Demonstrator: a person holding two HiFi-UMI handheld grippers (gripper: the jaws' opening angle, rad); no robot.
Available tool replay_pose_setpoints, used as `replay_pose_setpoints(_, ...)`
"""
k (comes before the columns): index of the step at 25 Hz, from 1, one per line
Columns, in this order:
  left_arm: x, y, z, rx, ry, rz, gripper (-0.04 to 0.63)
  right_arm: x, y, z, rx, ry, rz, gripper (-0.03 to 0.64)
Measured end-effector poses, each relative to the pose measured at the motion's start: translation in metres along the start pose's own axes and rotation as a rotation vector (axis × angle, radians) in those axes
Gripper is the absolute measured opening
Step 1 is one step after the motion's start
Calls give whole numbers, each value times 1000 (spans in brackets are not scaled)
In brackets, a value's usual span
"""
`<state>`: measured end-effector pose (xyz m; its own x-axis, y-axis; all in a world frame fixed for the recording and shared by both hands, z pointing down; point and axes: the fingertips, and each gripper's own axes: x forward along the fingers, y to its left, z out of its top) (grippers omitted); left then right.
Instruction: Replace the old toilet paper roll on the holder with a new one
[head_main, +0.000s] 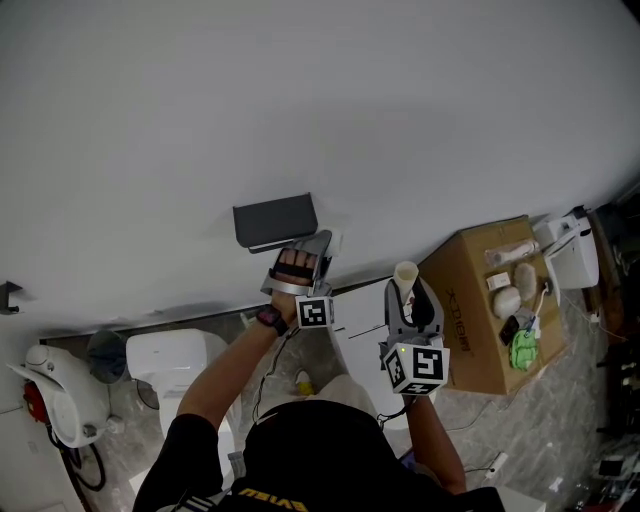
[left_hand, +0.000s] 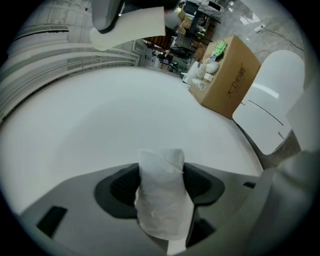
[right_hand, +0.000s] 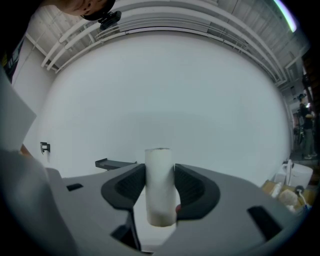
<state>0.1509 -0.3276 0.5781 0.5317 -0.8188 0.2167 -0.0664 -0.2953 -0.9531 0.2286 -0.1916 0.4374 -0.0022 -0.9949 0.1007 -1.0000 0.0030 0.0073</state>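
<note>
White wall (head_main: 300, 100), tissue (left_hand: 162, 195) in left fingers (left_hand: 120, 190), tube (right_hand: 160, 185) in right fingers (right_hand: 195, 190)

The left gripper (left_hand: 161, 175) clamps a slim, crumpled roll of white toilet paper (left_hand: 163, 202) before a bare white wall (left_hand: 100, 120); a cardboard box (left_hand: 227, 82) and white toilet (left_hand: 272, 97) stand at right.
</note>
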Motion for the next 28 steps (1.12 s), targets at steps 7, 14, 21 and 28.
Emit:
replay_pose_setpoints(7,4,-4,-22,57,76,0,275,0,0,-1,-7,13,5,183)
replay_pose_setpoints(14,2,-6,-43,34,119,-9,273,1,3,0,-19,16,14,183)
replay_pose_setpoints(21,-7,-8,-58,31,135,-10,272,4,14,0,-29,18,46,183)
replay_pose_setpoints(28,-18,-6,-71,70,130,9,272,6,27,0,-26,12,72,183)
